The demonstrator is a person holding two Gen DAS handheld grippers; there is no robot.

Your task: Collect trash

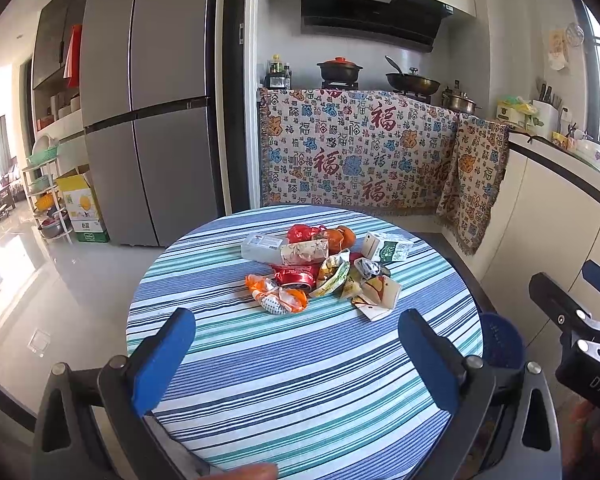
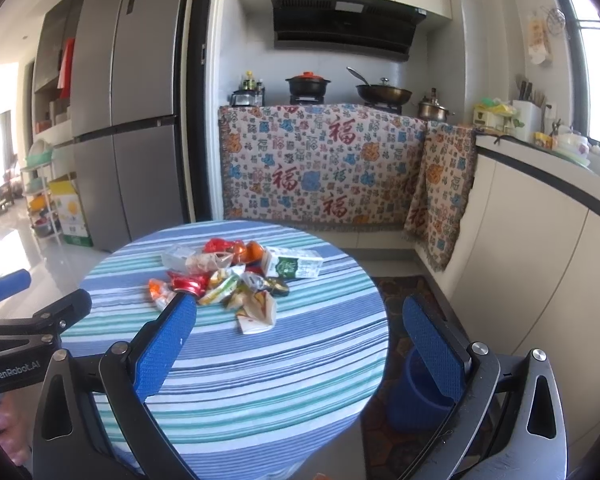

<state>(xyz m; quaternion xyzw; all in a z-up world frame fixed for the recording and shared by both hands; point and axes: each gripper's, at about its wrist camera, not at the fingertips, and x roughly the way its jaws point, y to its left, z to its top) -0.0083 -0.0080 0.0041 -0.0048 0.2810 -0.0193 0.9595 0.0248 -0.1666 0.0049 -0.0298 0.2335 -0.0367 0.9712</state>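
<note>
A pile of trash (image 1: 320, 268) lies near the far side of a round table with a striped cloth (image 1: 300, 380): crumpled wrappers, a red foil bag (image 1: 294, 274), a green-and-white carton (image 1: 386, 246) and a white box (image 1: 260, 246). The pile also shows in the right wrist view (image 2: 236, 276), with the carton (image 2: 294, 266) at its right. My left gripper (image 1: 296, 324) is open and empty above the near half of the table. My right gripper (image 2: 300, 312) is open and empty, over the table's right edge. A blue bin (image 2: 416, 392) stands on the floor by the table's right side.
A grey fridge (image 1: 148, 100) stands at the back left. A counter draped in a patterned cloth (image 1: 360, 148) carries pots and a wok. A white counter (image 2: 540, 208) runs along the right. A rack and a cardboard box (image 1: 80, 204) stand left of the fridge.
</note>
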